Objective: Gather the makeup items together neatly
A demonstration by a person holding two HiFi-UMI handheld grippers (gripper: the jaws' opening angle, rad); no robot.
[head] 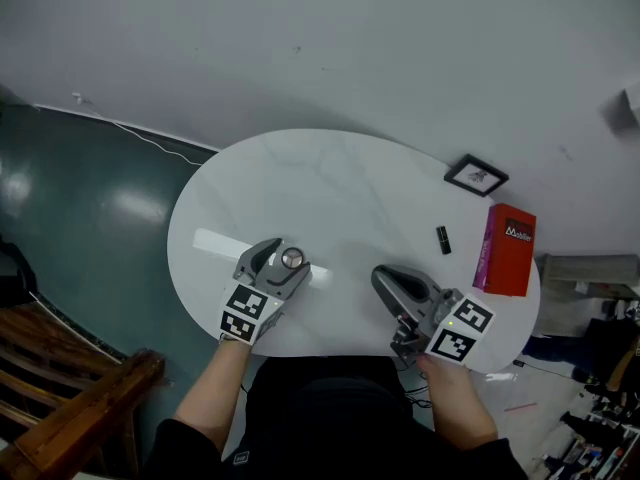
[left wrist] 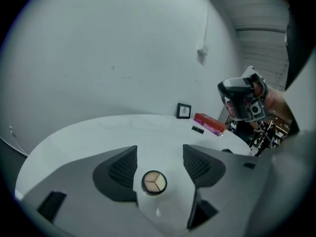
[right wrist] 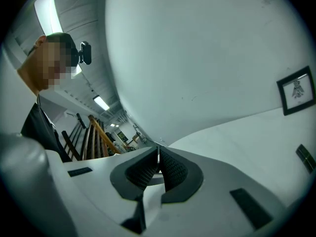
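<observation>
Three items sit ungathered: compact (left wrist: 154,182) lies loose inside wide-open left claw (left wrist: 159,156), well apart from lipstick (head: 443,239) and red box (head: 505,249); right claw (right wrist: 158,157) closed, empty.

- Cool, even light falls from the ceiling strips (right wrist: 47,8); shadows are faint.
- Soft glare on the white table (head: 330,183) and the floor (head: 90,218).
- Gripper views bulge, corners black.
</observation>
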